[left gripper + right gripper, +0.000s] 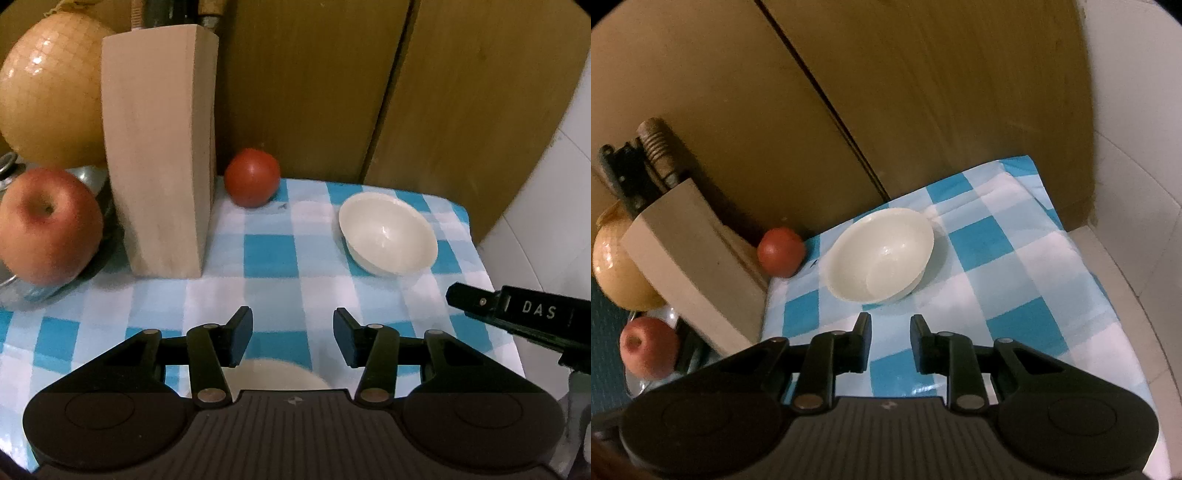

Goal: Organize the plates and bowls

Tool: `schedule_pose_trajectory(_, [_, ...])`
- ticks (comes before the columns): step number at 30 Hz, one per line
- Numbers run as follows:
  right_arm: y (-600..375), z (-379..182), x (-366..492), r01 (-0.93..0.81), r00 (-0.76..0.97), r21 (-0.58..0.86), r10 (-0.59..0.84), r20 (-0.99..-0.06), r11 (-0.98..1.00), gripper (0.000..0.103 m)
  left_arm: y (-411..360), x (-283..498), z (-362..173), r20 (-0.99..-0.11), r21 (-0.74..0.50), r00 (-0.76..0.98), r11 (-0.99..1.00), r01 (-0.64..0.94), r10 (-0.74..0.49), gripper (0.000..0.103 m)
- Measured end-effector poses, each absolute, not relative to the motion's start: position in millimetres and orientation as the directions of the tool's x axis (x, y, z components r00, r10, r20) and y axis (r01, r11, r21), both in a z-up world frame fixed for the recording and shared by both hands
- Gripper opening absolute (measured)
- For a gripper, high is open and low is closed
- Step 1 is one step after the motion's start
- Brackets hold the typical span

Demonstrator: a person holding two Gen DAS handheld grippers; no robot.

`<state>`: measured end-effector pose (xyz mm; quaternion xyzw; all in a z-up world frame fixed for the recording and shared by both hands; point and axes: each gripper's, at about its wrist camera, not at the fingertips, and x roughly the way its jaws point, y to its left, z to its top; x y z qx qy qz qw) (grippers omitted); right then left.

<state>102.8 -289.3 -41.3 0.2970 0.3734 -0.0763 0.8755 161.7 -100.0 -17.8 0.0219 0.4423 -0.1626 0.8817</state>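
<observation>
Bowl (881,254) sits upright and empty on the checked cloth of the surface (1015,266), near the tomato (780,252) and the knife block (690,269), touching neither. The right gripper (890,341) hovers just short of it, jaws slightly apart with nothing between them. The left gripper (293,338) hangs open and empty above a second pale dish (273,374), only partly visible under its jaws; bowl or plate, I cannot tell. No stack is visible, so the sorting looks barely begun: the bowl probably needs gathering with the other dish.

Tomato (252,177) between knife block (160,155) and bowl (388,233)
</observation>
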Motion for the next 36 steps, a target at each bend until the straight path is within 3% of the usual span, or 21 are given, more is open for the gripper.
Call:
schedule_pose_trajectory(30, [-332,-75,179,0.405,0.714,0.514,0.090,-0.694,0.756,0.029,-178,238,-62,-0.817,-0.086,0.518,0.943,0.323,-0.252,0.058])
schedule_pose_trajectory(36, [-336,-86,187,0.409,0.702,0.533,0.118,-0.703,0.740,0.029,-189,244,-75,-0.836,-0.063,0.500,0.944,0.324,-0.227,0.051])
